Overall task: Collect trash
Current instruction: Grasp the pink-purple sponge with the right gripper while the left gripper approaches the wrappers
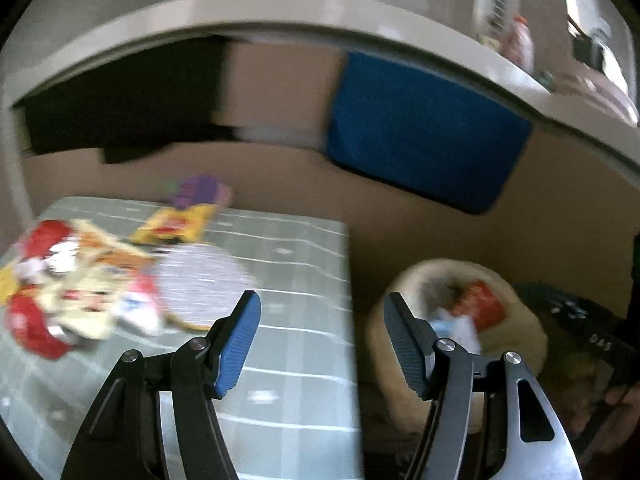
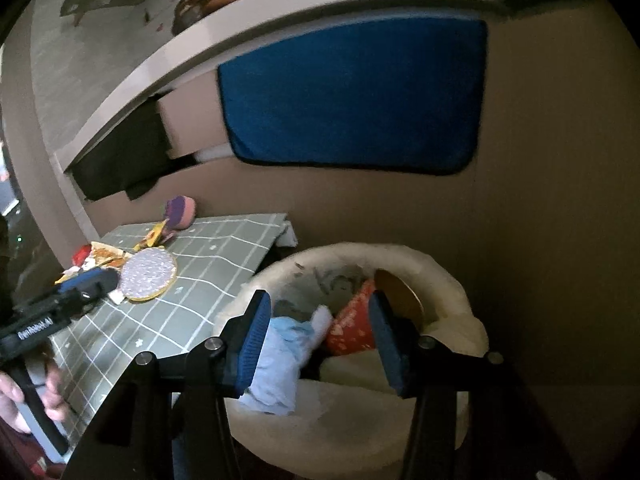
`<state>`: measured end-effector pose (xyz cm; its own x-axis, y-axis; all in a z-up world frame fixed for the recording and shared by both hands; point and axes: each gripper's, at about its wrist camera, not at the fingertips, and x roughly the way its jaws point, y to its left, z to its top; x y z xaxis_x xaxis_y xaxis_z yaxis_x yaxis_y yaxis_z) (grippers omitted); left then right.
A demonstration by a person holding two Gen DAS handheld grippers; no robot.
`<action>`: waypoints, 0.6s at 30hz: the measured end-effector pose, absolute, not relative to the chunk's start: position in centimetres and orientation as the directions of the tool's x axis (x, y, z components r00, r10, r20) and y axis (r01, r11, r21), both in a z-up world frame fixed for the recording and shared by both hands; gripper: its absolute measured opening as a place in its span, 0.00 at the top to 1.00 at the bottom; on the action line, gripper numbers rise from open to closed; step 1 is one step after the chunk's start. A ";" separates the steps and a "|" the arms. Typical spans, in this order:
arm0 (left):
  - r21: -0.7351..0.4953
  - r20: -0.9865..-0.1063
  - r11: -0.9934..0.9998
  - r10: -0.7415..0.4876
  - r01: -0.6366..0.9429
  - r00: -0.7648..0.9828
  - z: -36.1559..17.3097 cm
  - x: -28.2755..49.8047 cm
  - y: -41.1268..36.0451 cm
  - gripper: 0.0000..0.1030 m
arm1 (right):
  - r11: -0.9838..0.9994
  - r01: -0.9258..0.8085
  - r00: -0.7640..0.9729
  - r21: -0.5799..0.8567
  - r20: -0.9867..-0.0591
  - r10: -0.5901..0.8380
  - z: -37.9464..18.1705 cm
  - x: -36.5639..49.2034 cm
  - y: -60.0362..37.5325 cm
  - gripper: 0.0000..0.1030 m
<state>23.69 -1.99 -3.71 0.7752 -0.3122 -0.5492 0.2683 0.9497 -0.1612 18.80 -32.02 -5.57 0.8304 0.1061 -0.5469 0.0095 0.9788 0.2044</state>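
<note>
overhead, right claw (image 2: 316,336) released above bin (image 2: 460,280); left claw (image 1: 322,340) released at table (image 1: 312,400) edge.

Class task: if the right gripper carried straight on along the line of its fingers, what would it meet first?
Probably the pale blue crumpled trash lying in the cream bin, just beyond the open right gripper; the red wrapper lies beside it. Depth is hard to judge.

White lettering, approx. "GenRobot.AI", along black body of left gripper (image 2: 90,286), right-wrist view. Letters approx. "DAS" on right gripper (image 1: 592,340) body, left-wrist view; wrapper print blurred, unreadable.
</note>
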 end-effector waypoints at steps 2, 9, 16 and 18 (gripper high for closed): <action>-0.167 -0.533 0.967 -0.252 0.191 0.808 -3.2 23.6 1.4 0.37 | 0.982 0.010 0.844 0.191 -0.528 0.094 -4.9 18.9 -31.1 0.53; -0.207 -0.486 0.976 -0.039 -0.071 0.873 -2.3 23.4 11.5 0.37 | 0.984 -0.066 0.860 0.164 -0.491 0.140 -2.8 21.7 -25.6 0.52; -0.280 -0.504 0.948 -0.014 -0.148 0.864 -3.7 23.3 17.3 0.37 | 0.959 -0.249 0.808 0.134 -0.518 0.282 -3.5 27.9 -16.5 0.51; -0.282 -0.531 0.951 -0.042 -0.130 0.847 -4.6 23.4 17.9 0.37 | 0.944 -0.296 0.782 0.146 -0.531 0.327 -4.1 30.0 -14.3 0.51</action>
<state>23.43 17.87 -4.59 0.8466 -0.0420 -0.5305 -0.1296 0.9506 -0.2820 30.00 -14.30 -4.10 0.7816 0.3266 -0.5315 -0.2956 0.9442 0.1455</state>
